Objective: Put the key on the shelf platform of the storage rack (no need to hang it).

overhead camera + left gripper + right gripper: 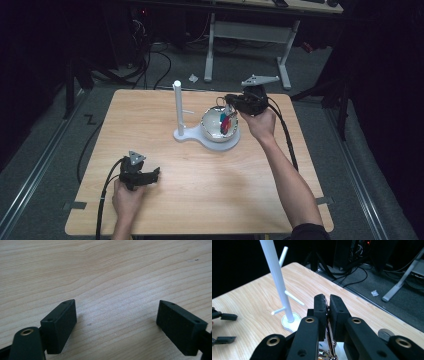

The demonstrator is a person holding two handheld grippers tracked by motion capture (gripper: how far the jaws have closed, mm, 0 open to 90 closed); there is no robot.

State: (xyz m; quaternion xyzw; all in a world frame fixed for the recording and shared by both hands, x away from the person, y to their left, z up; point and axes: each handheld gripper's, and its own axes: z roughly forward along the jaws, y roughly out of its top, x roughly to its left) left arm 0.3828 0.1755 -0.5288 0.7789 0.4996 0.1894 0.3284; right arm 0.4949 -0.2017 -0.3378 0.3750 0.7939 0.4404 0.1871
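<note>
A shiny metal cup (216, 127) hangs tilted over the round base of a white peg stand (177, 107), its open mouth facing the camera with coloured reflections inside. My right gripper (228, 101) is above the cup, shut on a thin chrome part at its top edge. In the right gripper view that chrome strip (328, 350) is pinched between the jaws of my right gripper (327, 300), and the stand's post (277, 277) with its short pegs rises just beyond. My left gripper (154, 175) rests open near the table's front left, and the left gripper view shows bare wood between its jaws (116, 320).
The wooden table (210, 200) ends at a dark floor on all sides. Behind it stand a desk's white legs (210, 50) and loose cables (160, 65). A paper scrap (193, 78) lies on the floor.
</note>
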